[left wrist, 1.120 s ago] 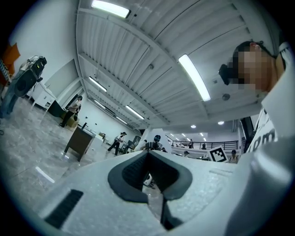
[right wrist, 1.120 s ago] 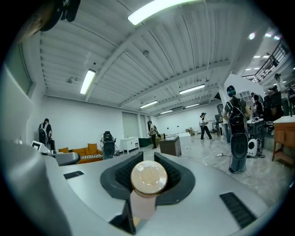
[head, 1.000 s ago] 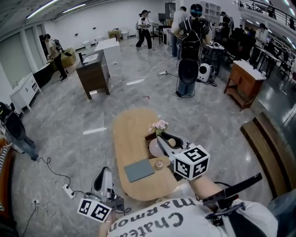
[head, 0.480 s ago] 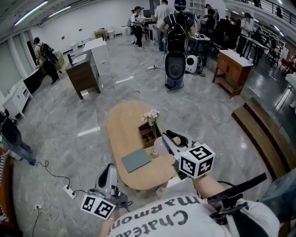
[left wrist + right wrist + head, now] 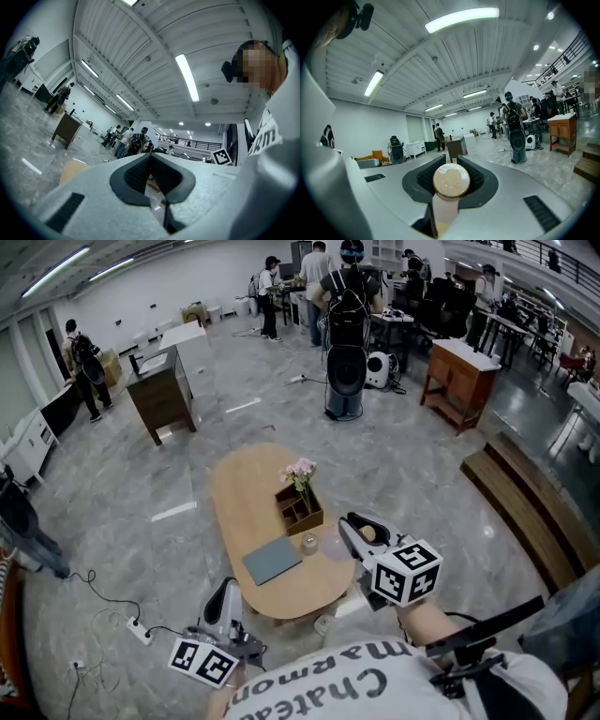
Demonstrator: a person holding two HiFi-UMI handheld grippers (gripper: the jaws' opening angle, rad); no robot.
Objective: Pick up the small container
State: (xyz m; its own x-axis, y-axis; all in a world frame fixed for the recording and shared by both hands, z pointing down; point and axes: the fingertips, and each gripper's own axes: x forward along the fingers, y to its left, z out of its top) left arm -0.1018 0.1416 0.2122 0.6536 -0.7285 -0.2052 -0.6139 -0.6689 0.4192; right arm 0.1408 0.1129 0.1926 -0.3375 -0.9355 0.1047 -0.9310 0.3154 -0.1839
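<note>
Two grippers show in the head view: your right gripper hangs just off the right edge of the table, carrying the small container lid-up. Right gripper view: its jaws clamp the container, long axis roughly upright, lid tipped toward the camera. Left gripper view: your left gripper has its jaws together, empty.

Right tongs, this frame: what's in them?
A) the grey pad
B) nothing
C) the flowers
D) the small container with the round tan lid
D: in the right gripper view the right tongs are closed on the small container, with its round tan lid facing the camera.
</note>
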